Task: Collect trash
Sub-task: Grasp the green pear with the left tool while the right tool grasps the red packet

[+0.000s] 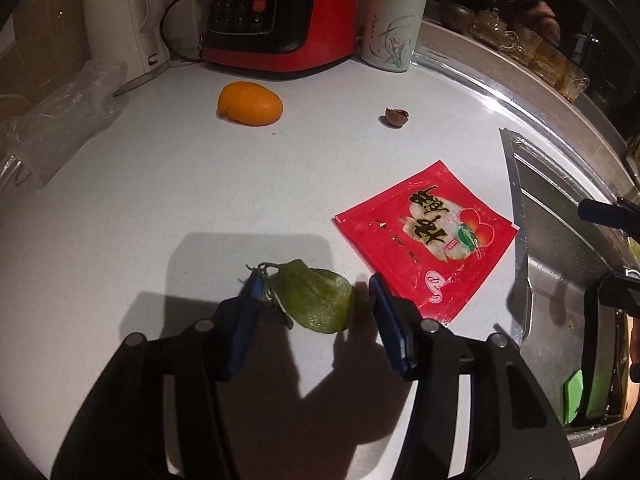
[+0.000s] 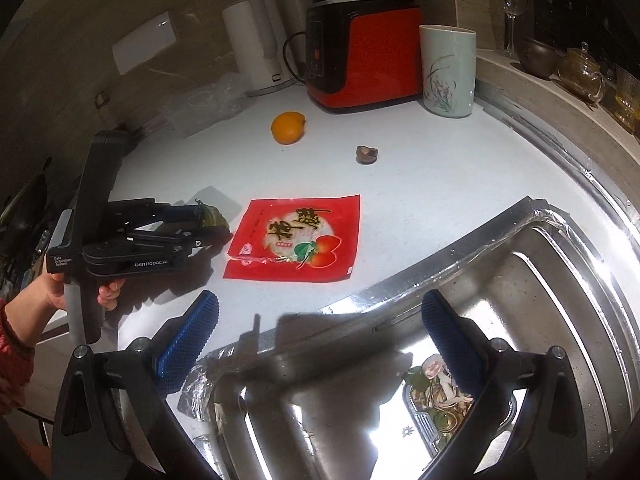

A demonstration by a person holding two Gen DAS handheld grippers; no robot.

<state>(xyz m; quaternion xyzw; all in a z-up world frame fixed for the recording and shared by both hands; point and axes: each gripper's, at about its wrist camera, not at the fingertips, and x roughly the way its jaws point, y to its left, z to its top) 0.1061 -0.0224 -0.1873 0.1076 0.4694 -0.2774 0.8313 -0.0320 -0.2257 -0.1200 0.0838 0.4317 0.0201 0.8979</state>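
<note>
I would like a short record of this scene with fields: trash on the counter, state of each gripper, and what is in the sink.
trash on counter: green leaf, red wrapper, orange peel, nut shell
left gripper: open, fingers on either side of the leaf
right gripper: open, holds nothing, above the sink edge
sink: food scraps at the drain

White speckled countertop, steel sink set into its right side. Lying on it: green leaf, red snack wrapper just beside the leaf, orange peel, brown nutshell, crumpled clear plastic bag. Standing along the back: white kettle, red-and-black blender base, pale ceramic cup.
</note>
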